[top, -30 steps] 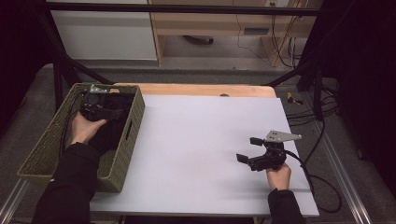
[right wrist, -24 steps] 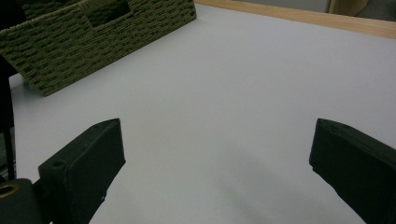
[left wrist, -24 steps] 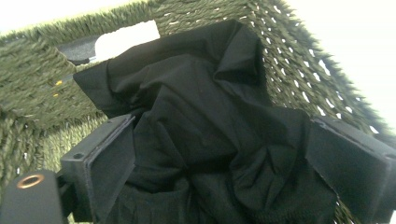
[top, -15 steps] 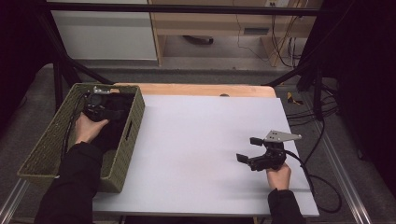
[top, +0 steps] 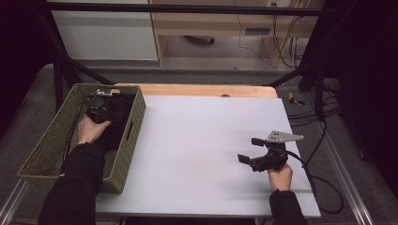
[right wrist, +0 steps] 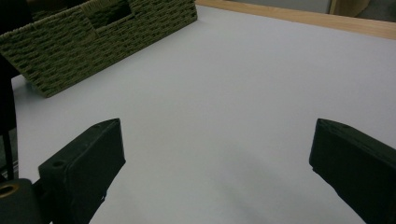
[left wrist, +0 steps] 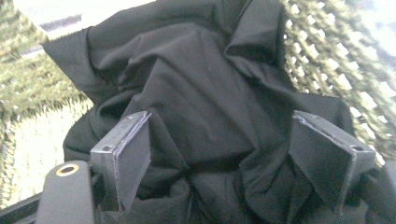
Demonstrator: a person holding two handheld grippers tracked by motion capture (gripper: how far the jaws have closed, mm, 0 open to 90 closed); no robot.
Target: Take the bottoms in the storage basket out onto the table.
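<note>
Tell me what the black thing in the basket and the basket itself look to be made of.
Black cloth: soft woven fabric, matte, judging by its loose folds and creases; the exact fibre is unclear. Basket: olive-green woven fibre, perhaps paper cord or seagrass, shown by its braided rows and rough texture.

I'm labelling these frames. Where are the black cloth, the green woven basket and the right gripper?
black cloth (left wrist: 205, 88): left gripper view, its bunched middle folds.
green woven basket (top: 127, 150): high view, its right outer wall.
right gripper (top: 248, 150): high view, midway between its open jaws.
</note>
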